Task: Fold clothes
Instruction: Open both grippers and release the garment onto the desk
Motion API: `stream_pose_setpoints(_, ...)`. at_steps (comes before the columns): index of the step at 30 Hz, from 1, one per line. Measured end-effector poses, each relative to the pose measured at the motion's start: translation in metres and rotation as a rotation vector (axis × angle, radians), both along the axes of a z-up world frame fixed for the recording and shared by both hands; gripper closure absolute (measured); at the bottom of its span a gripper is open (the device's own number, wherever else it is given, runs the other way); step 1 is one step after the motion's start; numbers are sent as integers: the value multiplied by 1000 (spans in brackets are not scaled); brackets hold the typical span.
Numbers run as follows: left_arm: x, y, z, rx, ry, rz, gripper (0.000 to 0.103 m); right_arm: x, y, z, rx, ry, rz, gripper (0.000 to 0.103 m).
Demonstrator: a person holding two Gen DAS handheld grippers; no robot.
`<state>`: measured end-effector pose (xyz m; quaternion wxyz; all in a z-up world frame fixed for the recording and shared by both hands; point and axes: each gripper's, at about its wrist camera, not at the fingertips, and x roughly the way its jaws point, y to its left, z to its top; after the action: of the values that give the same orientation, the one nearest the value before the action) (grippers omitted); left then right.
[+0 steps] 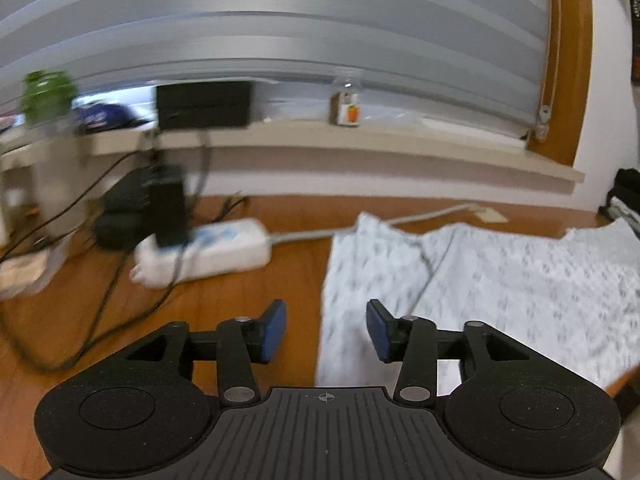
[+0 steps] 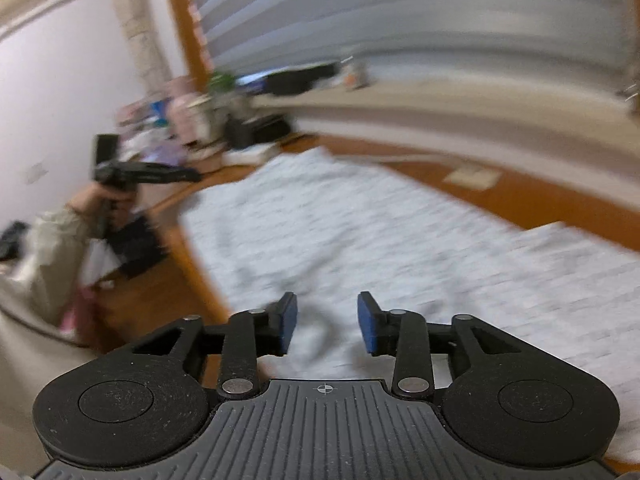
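Pale patterned garment [image 1: 500, 280] spread flat across the brown worktop [image 1: 248, 320], filling the lower right of the left wrist view and most of the middle and right of the right wrist view. Left gripper [image 1: 326, 330] hanging over the cloth's left border, blue-padded fingers [image 1: 274, 330] parted about halfway, nothing between them: one finger over bare wood, the other over fabric. Right gripper [image 2: 327, 323] hovering over the cloth, fingers [image 2: 289, 322] likewise parted to a moderate gap and holding nothing, only a dark wrinkle of fabric lying below the gap. Looks thin, light and limp, judging by the soft creases and the corner peaking up at upper centre of the garment in the left view; likely to drape and sag the instant a corner lifts, and to slide easily over the smooth wood. Not fragile, so a firm pinch seems safe. Best hold probably at the edge or a corner, where a single layer or a seam can be nipped, not mid-panel, where fingers would bunch the cloth. Two matched corners, one per gripper, would keep the fold square. White power strip [image 1: 204, 252] and dark cables at centre left of the left view lie just off the garment, worth keeping the cloth clear of. Person's hand [image 2: 106, 204] on the other gripper visible at middle left of the right view. Both views blurred, so weave and thickness hard to tell.
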<state>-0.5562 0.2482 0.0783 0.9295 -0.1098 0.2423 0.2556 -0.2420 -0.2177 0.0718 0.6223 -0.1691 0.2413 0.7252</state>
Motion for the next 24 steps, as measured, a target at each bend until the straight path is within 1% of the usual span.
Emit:
stream_pose_setpoints(1,12,5,-1,-3,3,-17,45,7,4,-5,10,-30,-28,64)
stream_pose_setpoints(4,49,17,-3,-18,22,-49,45,36,18,-22,-3,-98,-138,63)
stream_pose_setpoints(6,73,10,-2,-6,15,-89,45,56,21,-34,-12,-140,-211,64)
stream_pose_setpoints(10,133,-18,-3,37,3,-191,42,99,7,-45,-9,-175,-352,63)
stream_pose_setpoints(15,211,-64,-12,55,28,-315,41,163,-45,-48,-8,-198,-577,63)
stream_pose_setpoints(17,235,-76,-18,57,42,-338,41,191,-76,-47,-11,-201,-707,61)
stream_pose_setpoints(19,252,-84,-23,50,48,-354,41,216,-113,-47,-20,-160,-819,58)
stream_pose_setpoints(21,259,-88,-30,38,41,-374,41,234,-149,-49,-17,-122,-912,56)
stream_pose_setpoints(22,262,-90,-33,32,41,-382,41,241,-167,-52,-18,-102,-955,55)
stream_pose_setpoints(24,267,-92,-39,18,42,-390,41,251,-190,-60,-23,-56,-1005,49)
